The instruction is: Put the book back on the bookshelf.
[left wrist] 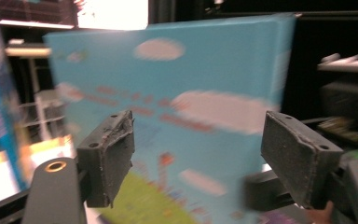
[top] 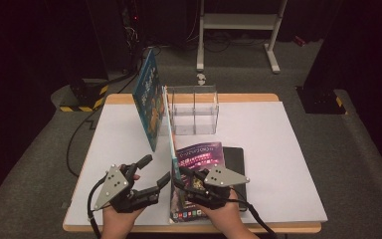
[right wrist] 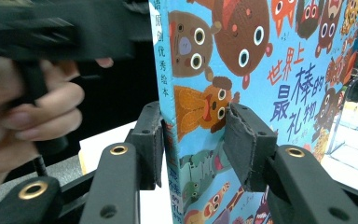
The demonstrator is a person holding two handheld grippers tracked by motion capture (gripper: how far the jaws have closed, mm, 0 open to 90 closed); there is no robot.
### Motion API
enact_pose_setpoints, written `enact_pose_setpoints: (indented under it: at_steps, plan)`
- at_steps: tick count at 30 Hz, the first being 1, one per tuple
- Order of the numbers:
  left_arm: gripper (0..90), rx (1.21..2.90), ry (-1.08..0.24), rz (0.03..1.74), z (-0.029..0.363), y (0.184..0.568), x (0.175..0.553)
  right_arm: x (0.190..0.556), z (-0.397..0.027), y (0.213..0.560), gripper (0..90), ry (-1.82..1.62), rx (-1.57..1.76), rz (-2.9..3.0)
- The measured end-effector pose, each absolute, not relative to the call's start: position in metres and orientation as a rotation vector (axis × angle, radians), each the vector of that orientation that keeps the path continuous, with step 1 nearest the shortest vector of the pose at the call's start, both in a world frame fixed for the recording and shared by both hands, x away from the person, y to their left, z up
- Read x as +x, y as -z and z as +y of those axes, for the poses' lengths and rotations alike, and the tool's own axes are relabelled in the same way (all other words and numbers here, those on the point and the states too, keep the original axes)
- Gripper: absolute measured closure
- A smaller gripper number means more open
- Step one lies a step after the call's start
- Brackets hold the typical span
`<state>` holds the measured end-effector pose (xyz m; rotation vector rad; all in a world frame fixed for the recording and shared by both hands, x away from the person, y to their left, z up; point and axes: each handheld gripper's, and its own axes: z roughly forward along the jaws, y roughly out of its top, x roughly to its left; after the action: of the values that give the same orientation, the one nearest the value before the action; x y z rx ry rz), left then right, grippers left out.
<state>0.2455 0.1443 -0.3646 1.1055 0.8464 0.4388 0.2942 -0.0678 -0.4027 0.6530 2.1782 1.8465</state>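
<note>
**Right gripper stands a picture book on edge, left gripper lets go**

High view: white rectangular tabletop (top: 278, 149) with a wood rim. The right gripper (top: 175, 175), near the front edge, is clamped on the thin blue hardcover picture book (top: 169, 130), which stands on its long edge and runs back toward the clear plastic divided file box (top: 193, 110) at the rear centre. Judged aim: keep the book upright for sliding into a slot. A second blue picture book (top: 147, 97) already leans upright on the box's left side. A glossy purple magazine (top: 201, 158) lies flat under the right hand, on top of a black flat notebook (top: 235, 159). The left gripper (top: 154, 172), front left, has its jaws apart and holds nothing.

Left gripper view: black rubber pads (left wrist: 109, 154) stand wide, worn at the edges; the book's sky-blue cover with clouds (left wrist: 177, 107) is ahead of them, blurred, not touched.

Right gripper view: both pads (right wrist: 247, 140) press the book (right wrist: 261, 60) near its spine, one on each cover. The cover is smooth, printed with cartoon animals.
</note>
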Motion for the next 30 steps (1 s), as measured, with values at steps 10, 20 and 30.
enact_pose_setpoints:
  at_steps: [10,20,30]
  plan:
    - [29.2,1.119,-0.481,0.878,0.112,0.365,0.256,0.292,-0.065,0.404,57.6,-1.845,0.646,2.181]
    - [40.4,1.118,-0.580,0.904,0.107,0.367,0.260,0.291,-0.062,0.405,57.6,-1.828,0.626,2.198]
    - [42.8,1.124,-0.585,0.905,0.113,0.369,0.260,0.274,-0.098,0.402,51.8,-1.809,0.607,2.180]
